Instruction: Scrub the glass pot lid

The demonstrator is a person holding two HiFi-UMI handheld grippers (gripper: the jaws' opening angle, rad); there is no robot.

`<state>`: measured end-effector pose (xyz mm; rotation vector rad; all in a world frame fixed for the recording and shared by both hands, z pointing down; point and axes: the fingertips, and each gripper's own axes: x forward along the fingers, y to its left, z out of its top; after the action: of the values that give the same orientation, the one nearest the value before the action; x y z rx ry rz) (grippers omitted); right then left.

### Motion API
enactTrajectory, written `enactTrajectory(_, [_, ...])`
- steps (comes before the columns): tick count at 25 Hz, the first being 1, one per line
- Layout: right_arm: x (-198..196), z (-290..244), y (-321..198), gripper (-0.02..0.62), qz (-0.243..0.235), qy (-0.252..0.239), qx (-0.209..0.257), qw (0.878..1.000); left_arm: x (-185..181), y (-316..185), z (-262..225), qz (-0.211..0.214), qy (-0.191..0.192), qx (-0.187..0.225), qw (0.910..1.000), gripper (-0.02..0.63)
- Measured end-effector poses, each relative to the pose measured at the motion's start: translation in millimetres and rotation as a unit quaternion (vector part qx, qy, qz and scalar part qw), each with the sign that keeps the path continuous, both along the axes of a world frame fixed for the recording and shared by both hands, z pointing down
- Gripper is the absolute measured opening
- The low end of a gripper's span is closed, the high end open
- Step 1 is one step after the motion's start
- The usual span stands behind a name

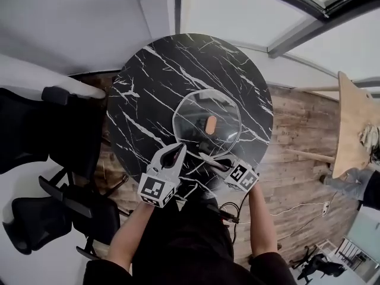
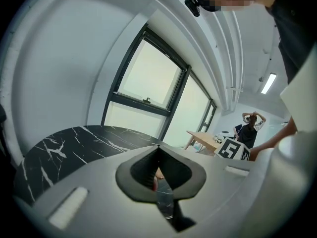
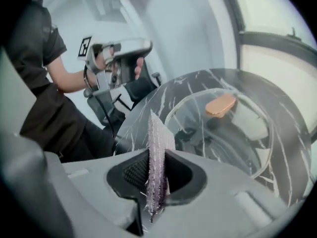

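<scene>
1. Table. One round black marble table (image 1: 148, 82) stands on a wood plank floor (image 1: 300, 123). All positions below are given from this table.

2. Lid. One glass lid (image 1: 196, 114) rests on the table, slightly toward my side of the table's middle. Its one orange knob (image 1: 211, 123) faces up. The marble pattern shows through the glass.

3. Left claw. My left claw (image 1: 176, 151) reaches over the table's near edge, with its tips at the lid's near rim. The jaws are narrow: the pads meet at the tips, and a sliver of glass rim sits between them, so I read this claw as clamped on the lid's rim. I cannot tell whether the rim is raised off the table.

4. Right claw. My right claw (image 3: 157, 157) also reaches over the table's near edge, to the right of the left claw and just beside the lid's near rim. Its jaws are narrow and clamp one scrub pad (image 3: 156, 128). The pad is thin, pale purple and bristly. It stands upright between the jaws, with its upper part sticking out past them. I cannot tell whether the pad touches the glass.

5. Marker cubes. There are two, one per claw. The left cube (image 1: 155, 190) and the right cube (image 1: 242, 176) both hang off the table's near edge.

6. Surroundings. Two black chairs (image 1: 35, 129) stand beside the table's left side. One wooden desk (image 1: 350, 123) stands well apart from the table, on its right.
</scene>
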<state>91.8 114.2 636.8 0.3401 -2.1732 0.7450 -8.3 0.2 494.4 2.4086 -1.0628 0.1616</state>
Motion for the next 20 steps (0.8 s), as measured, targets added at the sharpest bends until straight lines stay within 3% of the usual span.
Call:
enactTrajectory(2, [7, -19, -18, 0.066, 0.064, -0.01, 0.045, 0.997, -4, 1, -5, -0.013, -0.016, 0.008, 0.9997, 0.002])
enactTrajectory(4, [15, -36, -39, 0.069, 0.133, -0.004, 0.097, 0.986, -10, 2, -7, -0.034, -0.036, 0.014, 0.9987, 0.002])
enactTrajectory(8, [39, -64, -76, 0.069, 0.265, 0.033, 0.191, 0.945, -21, 2, -22, -0.07, -0.041, 0.037, 0.996, 0.002])
enactTrajectory(10, [48, -72, -89, 0.069, 0.296, 0.055, 0.231, 0.925, -21, 2, -34, -0.08, -0.034, 0.063, 0.9942, 0.002])
enactTrajectory(13, [45, -69, -111, 0.069, 0.273, 0.098, 0.281, 0.915, -14, -4, -42, -0.073, -0.034, 0.091, 0.9926, 0.002])
enactTrajectory(20, [18, -37, -156, 0.069, 0.163, 0.155, 0.321, 0.92, -5, -12, -41, -0.067, -0.022, 0.075, 0.9947, 0.002])
